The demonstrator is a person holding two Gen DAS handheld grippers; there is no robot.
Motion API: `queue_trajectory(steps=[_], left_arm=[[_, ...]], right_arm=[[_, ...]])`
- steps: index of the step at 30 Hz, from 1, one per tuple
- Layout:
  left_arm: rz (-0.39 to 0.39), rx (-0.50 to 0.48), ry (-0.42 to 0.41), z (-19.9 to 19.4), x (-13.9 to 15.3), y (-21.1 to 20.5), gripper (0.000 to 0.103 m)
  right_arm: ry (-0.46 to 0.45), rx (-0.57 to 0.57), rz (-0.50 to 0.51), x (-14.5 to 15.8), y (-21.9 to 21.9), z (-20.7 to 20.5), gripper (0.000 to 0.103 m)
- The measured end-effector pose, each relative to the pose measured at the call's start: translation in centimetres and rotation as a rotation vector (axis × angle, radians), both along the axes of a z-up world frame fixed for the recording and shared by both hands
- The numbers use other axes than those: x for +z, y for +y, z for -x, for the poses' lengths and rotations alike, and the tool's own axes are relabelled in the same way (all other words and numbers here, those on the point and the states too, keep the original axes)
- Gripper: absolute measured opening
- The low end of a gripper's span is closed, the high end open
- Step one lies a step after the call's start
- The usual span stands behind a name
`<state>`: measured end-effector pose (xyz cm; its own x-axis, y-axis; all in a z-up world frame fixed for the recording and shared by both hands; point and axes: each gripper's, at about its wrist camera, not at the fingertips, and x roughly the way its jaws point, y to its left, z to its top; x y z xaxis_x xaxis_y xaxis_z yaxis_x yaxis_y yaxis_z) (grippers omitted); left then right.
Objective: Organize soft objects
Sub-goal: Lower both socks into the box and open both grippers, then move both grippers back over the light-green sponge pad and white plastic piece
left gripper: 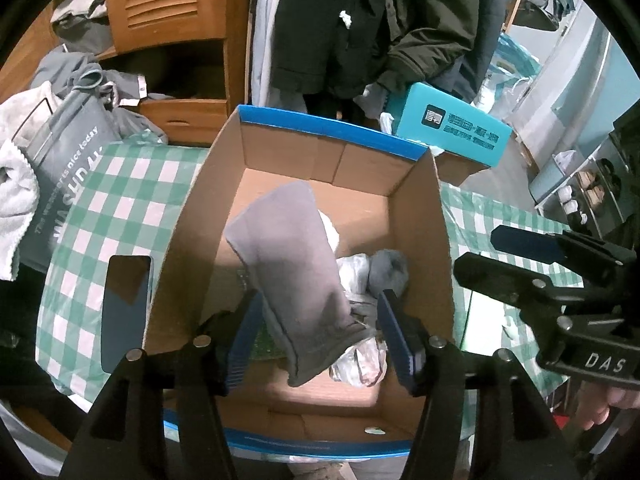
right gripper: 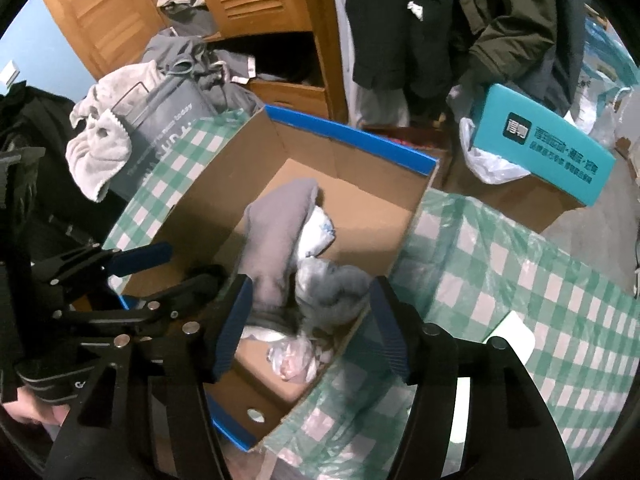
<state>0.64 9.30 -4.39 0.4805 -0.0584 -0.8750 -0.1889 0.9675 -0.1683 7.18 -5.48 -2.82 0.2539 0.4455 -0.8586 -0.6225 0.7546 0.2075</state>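
An open cardboard box point(left gripper: 424, 240) with a blue rim stands on a green checked cloth point(left gripper: 116, 200). Inside it a long grey sock point(left gripper: 296, 272) hangs blurred, above a balled grey sock point(left gripper: 388, 272) and crumpled white plastic packets point(left gripper: 360, 364). My left gripper point(left gripper: 324, 336) is open over the box, its jaws either side of the sock and not touching it. My right gripper point(right gripper: 308, 328) is open over the box's right wall point(right gripper: 404, 220), beside the same sock point(right gripper: 276, 232) and balled sock point(right gripper: 340, 284). Each gripper shows in the other's view: the right point(left gripper: 516, 248) and the left point(right gripper: 160, 264).
A dark phone point(left gripper: 124, 312) lies on the cloth left of the box. A grey bag point(left gripper: 68, 168) with towels stands at the left. A teal box point(left gripper: 452, 128) sits behind. Wooden cupboard point(left gripper: 160, 0) and hanging coats point(left gripper: 360, 20) are at the back. A white card point(right gripper: 512, 336) lies on the right.
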Motion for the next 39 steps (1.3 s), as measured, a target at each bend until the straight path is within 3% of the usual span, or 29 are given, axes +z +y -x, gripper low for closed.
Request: queue_trajectory(steps=[11,39], left_arm=[[-0.012,-0.051,-0.009,-0.2,0.6,-2.6,0.066],[-0.078,-0.240,-0.002,-1.4,0.9,-12.4,0.066]], right_arm=[[-0.021,-0.066,0.017,0.2,-4.1,-0.2,0.067],[-0.023,-0.226,0.021,-0.7,-15.0,-0.2,0.068]])
